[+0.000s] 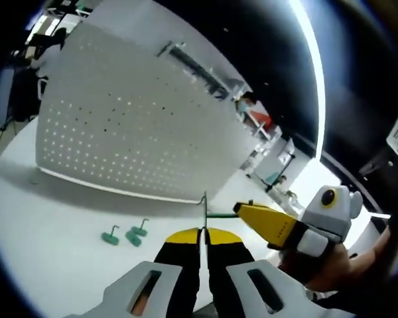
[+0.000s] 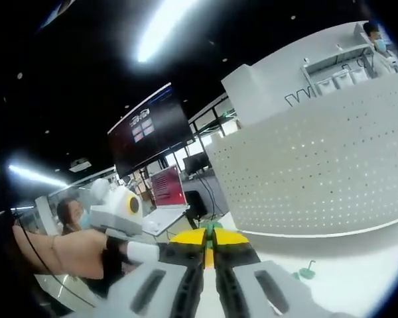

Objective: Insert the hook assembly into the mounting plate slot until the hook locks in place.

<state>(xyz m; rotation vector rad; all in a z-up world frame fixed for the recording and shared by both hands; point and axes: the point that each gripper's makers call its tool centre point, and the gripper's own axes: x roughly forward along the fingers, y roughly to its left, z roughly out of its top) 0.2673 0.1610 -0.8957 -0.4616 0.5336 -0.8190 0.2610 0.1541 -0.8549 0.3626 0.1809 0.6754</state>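
While both grippers meet in front of the white perforated mounting plate (image 1: 139, 126), the step in hand looks like a handover or regrip of a hook, with the insertion itself not yet begun. In the left gripper view the left gripper (image 1: 203, 240) has its yellow-tipped black jaws pressed together on a thin grey wire hook with a green base (image 1: 205, 211), whose stem rises straight up from between the tips, while a green part runs sideways to the yellow tip of the right gripper (image 1: 252, 212), which comes in from the right with a hand behind it. In the right gripper view the right gripper's own jaws look closed, with a sliver of green at their tips, so both tools seem to grip the same hook assembly (though which one bears it I cannot tell). The next move, as I judge it, calls for one gripper to let go, and for the other to carry the hook well forward to the plate, line its prongs up with a pair of holes and press until it seats. Two spare green-based wire hooks (image 1: 126, 233) lie on the white tabletop (image 1: 46, 225) between the grippers and the plate's lower edge; the right gripper view catches just one (image 2: 306, 271). That view also offers a dark wall screen (image 2: 149, 136) and a seated person, which the left gripper view lacks.
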